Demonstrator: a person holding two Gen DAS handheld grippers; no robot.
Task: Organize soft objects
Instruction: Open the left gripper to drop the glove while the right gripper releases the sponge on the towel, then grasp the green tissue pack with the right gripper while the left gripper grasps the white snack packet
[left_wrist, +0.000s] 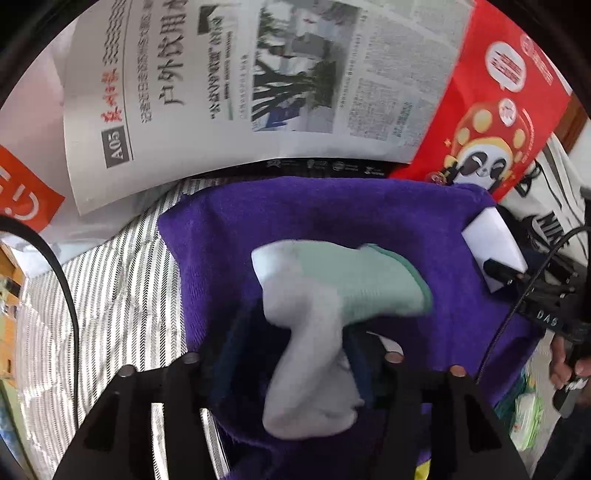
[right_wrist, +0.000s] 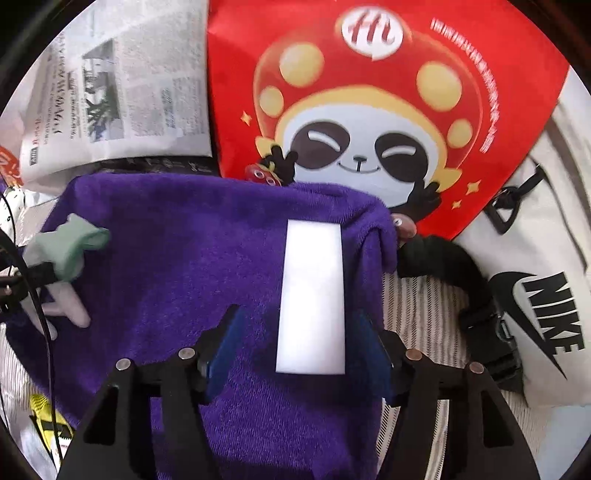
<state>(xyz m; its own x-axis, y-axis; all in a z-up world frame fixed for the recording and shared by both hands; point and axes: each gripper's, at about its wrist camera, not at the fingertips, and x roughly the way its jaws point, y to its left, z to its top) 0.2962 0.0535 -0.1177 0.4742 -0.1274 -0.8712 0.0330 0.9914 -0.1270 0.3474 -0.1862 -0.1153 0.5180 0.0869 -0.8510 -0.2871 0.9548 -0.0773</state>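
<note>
A white and mint-green sock (left_wrist: 332, 280) lies crumpled on a purple towel (left_wrist: 295, 206). My left gripper (left_wrist: 295, 332) stands open around its white foot, the blue pads apart from the cloth. From the right wrist the same sock (right_wrist: 70, 243) appears at the towel's (right_wrist: 166, 258) left edge. A white rectangular sponge (right_wrist: 312, 295) lies flat on the towel's right side. My right gripper (right_wrist: 300, 314) is open astride its near end, with a clear gap at the left pad. The sponge (left_wrist: 491, 243) also appears at the far right of the left wrist view.
A newspaper (left_wrist: 258, 74) and a red panda-print bag (right_wrist: 369, 110) lie beyond the towel. A white Nike bag (right_wrist: 546, 295) and a black buckled strap (right_wrist: 480, 314) sit to the right. Striped cloth (left_wrist: 110, 277) covers the surface. A person's hand (left_wrist: 565, 362) is at the right edge.
</note>
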